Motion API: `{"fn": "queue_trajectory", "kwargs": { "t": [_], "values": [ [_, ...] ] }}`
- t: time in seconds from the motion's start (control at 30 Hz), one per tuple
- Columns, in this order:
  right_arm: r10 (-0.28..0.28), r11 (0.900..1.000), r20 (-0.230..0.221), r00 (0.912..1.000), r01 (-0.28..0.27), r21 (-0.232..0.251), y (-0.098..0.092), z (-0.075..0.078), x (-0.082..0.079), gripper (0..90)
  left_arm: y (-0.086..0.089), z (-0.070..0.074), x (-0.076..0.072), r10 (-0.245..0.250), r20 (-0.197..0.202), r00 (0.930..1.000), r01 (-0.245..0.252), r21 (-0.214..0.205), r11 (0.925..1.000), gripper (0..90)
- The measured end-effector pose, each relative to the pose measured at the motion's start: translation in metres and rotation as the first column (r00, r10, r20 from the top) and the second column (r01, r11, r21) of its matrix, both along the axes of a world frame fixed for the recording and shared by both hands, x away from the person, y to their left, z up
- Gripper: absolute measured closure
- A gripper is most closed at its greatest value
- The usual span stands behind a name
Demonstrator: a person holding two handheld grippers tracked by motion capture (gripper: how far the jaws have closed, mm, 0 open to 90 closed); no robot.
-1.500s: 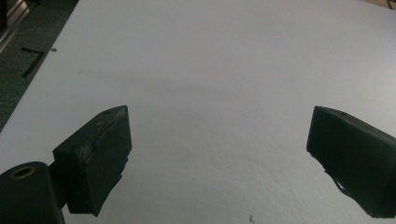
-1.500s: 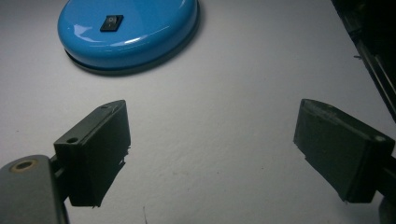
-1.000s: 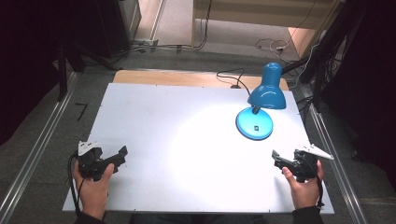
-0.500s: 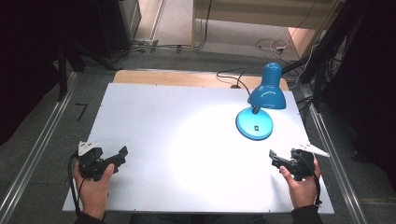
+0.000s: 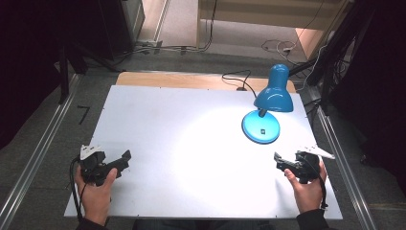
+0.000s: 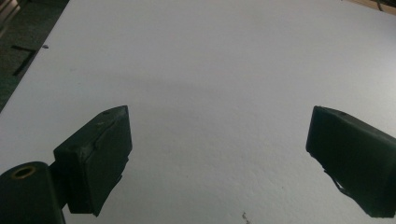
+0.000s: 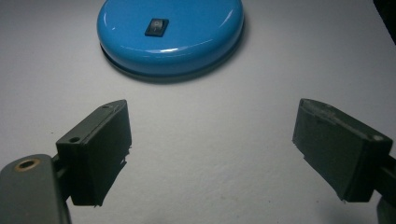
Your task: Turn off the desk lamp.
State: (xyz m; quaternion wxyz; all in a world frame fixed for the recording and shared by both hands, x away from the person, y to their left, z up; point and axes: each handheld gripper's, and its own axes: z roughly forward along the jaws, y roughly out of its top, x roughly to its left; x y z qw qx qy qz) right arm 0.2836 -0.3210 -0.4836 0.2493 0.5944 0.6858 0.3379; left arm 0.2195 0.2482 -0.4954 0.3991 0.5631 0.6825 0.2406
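A blue desk lamp (image 5: 272, 96) stands lit at the back right of the white table (image 5: 182, 139), its round base (image 5: 261, 127) carrying a small black switch (image 7: 154, 26). My right gripper (image 5: 279, 162) is open near the table's front right, a short way in front of the base (image 7: 170, 35), nothing between its jaws. Near the front left corner my left gripper (image 5: 123, 159) is open over bare table, empty too (image 6: 219, 135).
The lamp throws a bright pool of light on the middle of the table. A black cable (image 5: 237, 79) runs off the back edge from the lamp. Metal rails (image 5: 38, 148) flank the table on both sides, with dark floor beyond.
My right gripper has slid a little to the left and nearer the lamp base. The left gripper has barely moved.
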Motion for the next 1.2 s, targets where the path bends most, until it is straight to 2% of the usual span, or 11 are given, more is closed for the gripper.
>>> {"fn": "queue_trajectory", "kwargs": {
  "t": [1.2],
  "values": [
    [0.026,0.9996,-0.008,0.9996,-0.026,-0.014,0.016,0.0,0.017,10.7,0.0,0.0,0.0,-0.007,-0.002,1.0,0.006,-0.004,1.0,7.6]
  ]
}}
